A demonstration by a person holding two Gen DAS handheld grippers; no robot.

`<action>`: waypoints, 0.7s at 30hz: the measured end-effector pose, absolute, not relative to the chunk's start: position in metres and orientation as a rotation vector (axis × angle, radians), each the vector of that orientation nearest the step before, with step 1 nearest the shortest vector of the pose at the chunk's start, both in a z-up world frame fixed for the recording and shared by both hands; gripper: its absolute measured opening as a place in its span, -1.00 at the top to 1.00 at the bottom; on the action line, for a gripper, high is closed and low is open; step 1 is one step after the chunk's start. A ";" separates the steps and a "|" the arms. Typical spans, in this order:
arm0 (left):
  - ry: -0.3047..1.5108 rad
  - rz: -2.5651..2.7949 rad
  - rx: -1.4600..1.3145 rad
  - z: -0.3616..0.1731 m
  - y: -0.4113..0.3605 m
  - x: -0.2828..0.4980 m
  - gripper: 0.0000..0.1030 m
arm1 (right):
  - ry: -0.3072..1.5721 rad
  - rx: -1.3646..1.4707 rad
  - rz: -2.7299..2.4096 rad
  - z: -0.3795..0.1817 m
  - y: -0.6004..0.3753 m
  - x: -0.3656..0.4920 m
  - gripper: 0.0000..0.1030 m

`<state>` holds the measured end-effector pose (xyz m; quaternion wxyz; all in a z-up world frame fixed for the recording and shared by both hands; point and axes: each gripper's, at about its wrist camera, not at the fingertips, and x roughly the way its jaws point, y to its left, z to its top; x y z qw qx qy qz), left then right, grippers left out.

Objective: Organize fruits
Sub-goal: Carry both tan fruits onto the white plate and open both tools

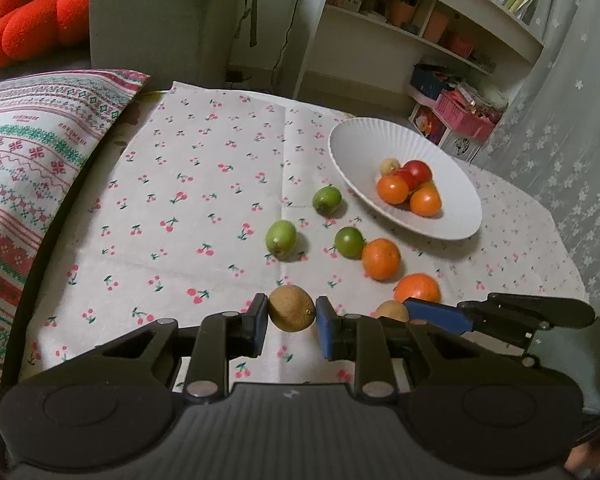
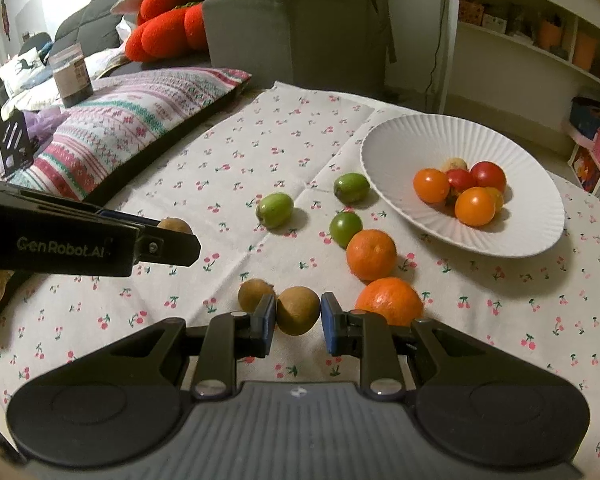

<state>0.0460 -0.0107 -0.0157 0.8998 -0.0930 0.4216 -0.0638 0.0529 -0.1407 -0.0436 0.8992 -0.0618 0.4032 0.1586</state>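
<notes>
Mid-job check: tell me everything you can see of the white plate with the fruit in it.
The white plate is a wide, shallow dish with a fluted, ribbed rim, ceramic by its look, whole and upright. It sits on the cherry-print cloth at the far right of the table. Its middle holds a small heap of fruit: two orange ones, two red ones and a pale yellowish one at the back, with another partly hidden. A green fruit lies just off its left rim; neither gripper touches it.

Two matte black handheld grippers: the left gripper (image 1: 291, 325) and right gripper (image 2: 298, 318) share ribbed grey bodies, round side housings, silver pivot pins and blue finger pads (image 2: 329, 322). White "GenRobot.AI" lettering marks the left unit's side.
</notes>
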 end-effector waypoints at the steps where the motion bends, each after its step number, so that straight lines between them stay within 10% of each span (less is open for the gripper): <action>1: 0.870 -0.134 -0.198 -0.014 -0.012 0.047 0.76 | 0.830 -0.124 0.323 -0.042 -0.142 0.054 0.58; 21: 0.829 -0.195 -0.258 0.001 -0.046 0.095 0.76 | 0.675 0.150 0.078 0.004 -0.251 0.078 0.58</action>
